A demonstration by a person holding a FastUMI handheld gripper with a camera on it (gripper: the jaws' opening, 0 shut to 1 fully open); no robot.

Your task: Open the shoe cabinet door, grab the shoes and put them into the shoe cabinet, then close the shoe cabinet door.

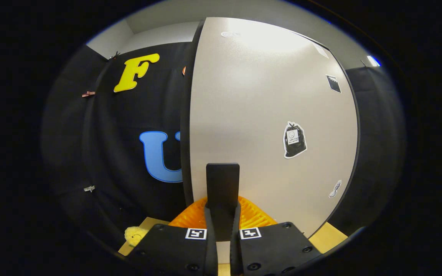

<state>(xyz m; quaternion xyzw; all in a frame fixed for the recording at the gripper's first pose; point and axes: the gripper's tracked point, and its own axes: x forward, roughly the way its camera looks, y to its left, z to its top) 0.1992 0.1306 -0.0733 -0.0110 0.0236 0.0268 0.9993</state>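
While the gripper (223,180) is sitting closed, fingers together and holding nothing, against the cabinet door (267,115), it is risking sliding off its dark edge.

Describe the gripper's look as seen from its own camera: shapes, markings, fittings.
The gripper has two flat blocky carriers with rounded corners, each bearing a small square black-and-white marker near its inner edge and round screw heads along its lower edge. Two narrow fingers rise from them, pressed together into one upright slab.
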